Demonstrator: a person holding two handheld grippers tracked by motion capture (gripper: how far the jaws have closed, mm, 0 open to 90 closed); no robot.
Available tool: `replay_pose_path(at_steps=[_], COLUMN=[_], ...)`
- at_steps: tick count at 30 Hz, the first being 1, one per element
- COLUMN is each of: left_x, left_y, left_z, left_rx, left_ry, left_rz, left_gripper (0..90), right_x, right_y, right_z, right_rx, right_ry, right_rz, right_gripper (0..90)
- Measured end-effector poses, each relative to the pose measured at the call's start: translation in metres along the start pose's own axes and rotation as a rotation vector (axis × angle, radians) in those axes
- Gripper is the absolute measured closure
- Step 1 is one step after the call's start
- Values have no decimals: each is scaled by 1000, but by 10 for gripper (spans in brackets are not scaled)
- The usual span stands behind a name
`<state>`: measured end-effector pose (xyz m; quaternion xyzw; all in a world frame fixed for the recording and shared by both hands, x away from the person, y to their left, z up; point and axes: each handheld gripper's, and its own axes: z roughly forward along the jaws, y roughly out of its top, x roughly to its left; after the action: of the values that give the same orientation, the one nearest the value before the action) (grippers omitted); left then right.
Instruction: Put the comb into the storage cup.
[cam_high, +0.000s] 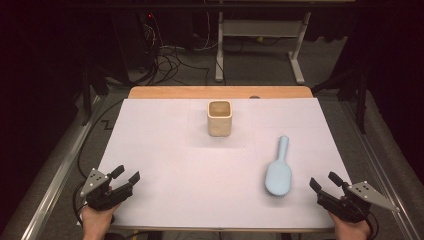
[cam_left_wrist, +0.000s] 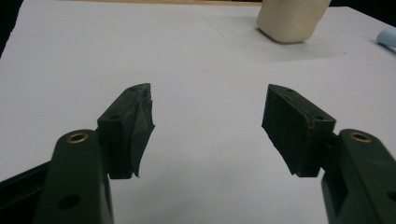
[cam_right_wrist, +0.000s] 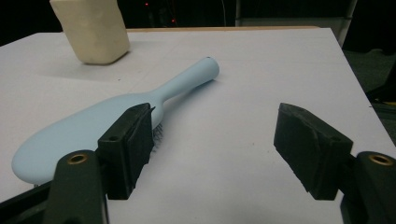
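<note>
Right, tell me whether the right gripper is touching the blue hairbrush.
Apart. The high view shows bare table between the right gripper and the blue hairbrush, which lies bristles down; the jaws stand open, nothing between them.

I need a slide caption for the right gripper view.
Open right gripper beside a light-blue hairbrush lying bristles-down.

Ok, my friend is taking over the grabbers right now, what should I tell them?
Left gripper: open, holding nothing, near the left front corner of the white table cover.
Right gripper: open, holding nothing, at the right front, beside the brush.
Light blue hairbrush: lying bristles down on the right side, handle pointing away towards the far edge.
Cream square cup: upright near the far middle, apart from the brush.
Done: nothing picked up yet.
Left: probably grab the brush with the right gripper, the closer one.
</note>
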<state>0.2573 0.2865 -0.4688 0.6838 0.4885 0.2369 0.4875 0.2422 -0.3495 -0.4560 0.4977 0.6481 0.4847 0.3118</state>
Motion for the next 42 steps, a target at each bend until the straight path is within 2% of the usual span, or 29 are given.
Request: replay_pose_path(at_steps=[18, 31, 42], left_x=[-1, -1, -1], left_y=[0, 0, 0], left_z=[3, 3, 3], left_rx=[8, 7, 12], left_ry=[-6, -2, -4], left_rz=[10, 11, 13], left_gripper=[340, 340, 340], right_x=[0, 0, 1], right_y=[2, 8, 13], right_z=[1, 6, 15], right_rx=[-13, -22, -27], right_ry=[1, 34, 37], right_rz=[8, 44, 29], right_gripper=[304, 310, 298])
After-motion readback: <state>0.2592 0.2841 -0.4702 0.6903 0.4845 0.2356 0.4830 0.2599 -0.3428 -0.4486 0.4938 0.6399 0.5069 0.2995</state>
